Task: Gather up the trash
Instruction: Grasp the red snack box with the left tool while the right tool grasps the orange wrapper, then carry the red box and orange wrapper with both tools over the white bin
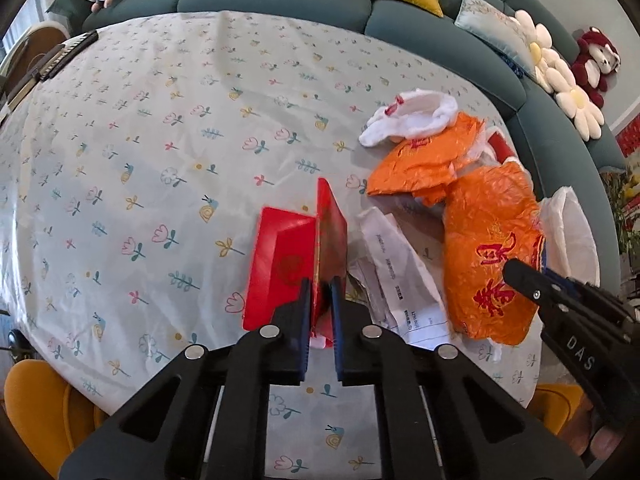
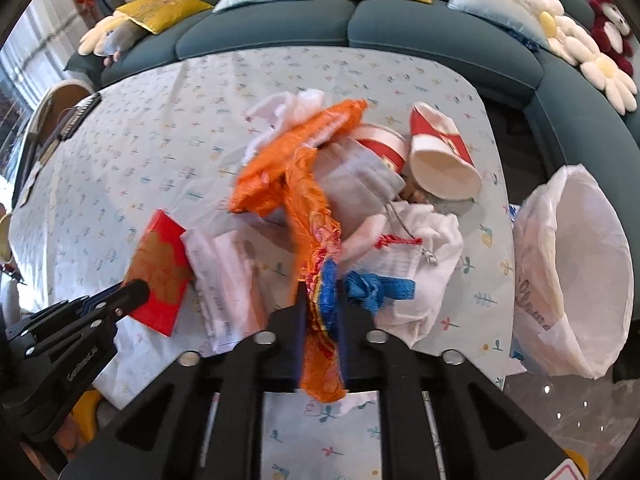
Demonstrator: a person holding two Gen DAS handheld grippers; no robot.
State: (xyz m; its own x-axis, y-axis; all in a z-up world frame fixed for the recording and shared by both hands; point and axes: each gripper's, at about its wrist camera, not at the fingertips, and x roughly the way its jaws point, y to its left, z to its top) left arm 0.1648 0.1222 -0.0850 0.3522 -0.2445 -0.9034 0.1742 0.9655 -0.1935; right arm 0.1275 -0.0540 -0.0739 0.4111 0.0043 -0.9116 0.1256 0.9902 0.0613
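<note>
Left gripper [image 1: 321,284] jaws pinch a glossy red envelope [image 1: 296,264], folded open

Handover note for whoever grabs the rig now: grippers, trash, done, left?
Left hand-held gripper: shut on the red envelope.
Right hand-held gripper: shut on the orange wrapper.
On the table: white papers, second orange wrapper, two paper cups, white cloth.
White bag open at the table's right edge.
Done: two grips. Left: bag everything.
</note>
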